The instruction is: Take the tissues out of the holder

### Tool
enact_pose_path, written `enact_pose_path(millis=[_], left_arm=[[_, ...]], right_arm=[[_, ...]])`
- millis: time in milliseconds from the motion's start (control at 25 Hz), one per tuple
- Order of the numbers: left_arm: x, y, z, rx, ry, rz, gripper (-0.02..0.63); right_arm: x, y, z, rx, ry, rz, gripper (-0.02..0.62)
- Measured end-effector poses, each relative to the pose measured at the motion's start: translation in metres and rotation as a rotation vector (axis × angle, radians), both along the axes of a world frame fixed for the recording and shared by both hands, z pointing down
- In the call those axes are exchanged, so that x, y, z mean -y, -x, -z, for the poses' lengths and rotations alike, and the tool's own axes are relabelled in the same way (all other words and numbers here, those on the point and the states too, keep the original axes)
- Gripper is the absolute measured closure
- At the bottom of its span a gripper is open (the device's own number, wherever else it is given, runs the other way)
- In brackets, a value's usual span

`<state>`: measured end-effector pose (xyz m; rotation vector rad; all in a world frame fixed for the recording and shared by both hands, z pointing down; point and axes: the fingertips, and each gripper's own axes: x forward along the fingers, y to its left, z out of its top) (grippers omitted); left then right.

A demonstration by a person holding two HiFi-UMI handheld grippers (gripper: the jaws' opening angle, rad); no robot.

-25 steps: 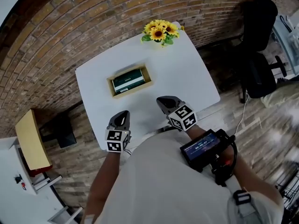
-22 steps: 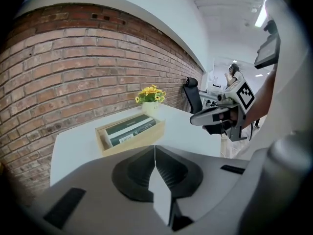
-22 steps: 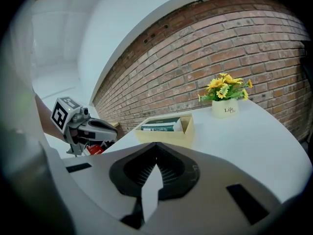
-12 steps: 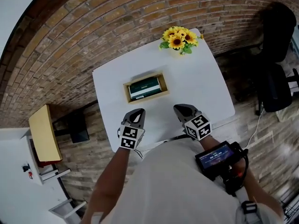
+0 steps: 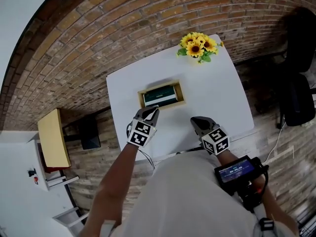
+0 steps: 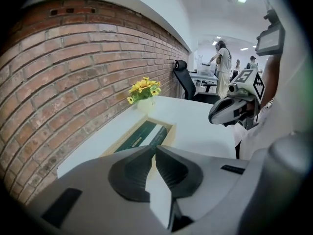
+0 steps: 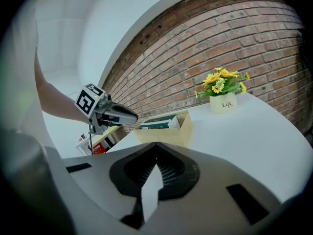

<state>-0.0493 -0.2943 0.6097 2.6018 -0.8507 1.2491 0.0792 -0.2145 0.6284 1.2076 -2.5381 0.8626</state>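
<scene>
Tissues (image 5: 160, 97) lie flat inside the holder (image 5: 180, 94), a shallow wooden box in the upper middle of the frame on the white desk (image 5: 217, 98). Flowers (image 5: 198, 46) stand well apart at the desk's upper right corner. The pack is dark green with a white strip and fills most of the box, so I judge there is little room along its sides.

My left gripper (image 5: 152, 112) hangs right at the holder's lower left rim, tip angled down toward it; I cannot tell whether it touches the wood. Its jaws are pressed together with nothing between them. My right gripper (image 5: 196, 122) sits to the lower right of the holder, apart from it, over bare desk, jaws likewise together and empty.

I read this as the reach-in, with the grasp not yet begun. To do it well I would spread the left jaws before going any lower, since closed jaws can only poke the pack. Then I'd line them across one end of the pack, where a slim gap seems to show, and close on the pack rather than on the wooden wall. The holder looks light and may rise with the pack. I'd bring the right gripper onto its right rim to pin it while the left lifts straight up.
</scene>
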Motion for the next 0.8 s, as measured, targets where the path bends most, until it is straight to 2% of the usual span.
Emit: enact_pose_path(millis=[400,600,800], left_arm=[[0.031,0.001,-0.014,0.153,0.097,-0.172,0.592],[0.037,-0.009,-0.02,0.173,0.175,-0.287,0.492],[0.048,-0.01,-0.029,0.243,0.215,-0.375,0.404]], right_arm=[[-0.009,-0.004,-0.004,0.009,0.021,-0.019,0.59],[-0.014,-0.011,-0.008,0.01,0.036,-0.039,0.59],[-0.017,-0.02,-0.011,0.011,0.05,-0.074,0.591]])
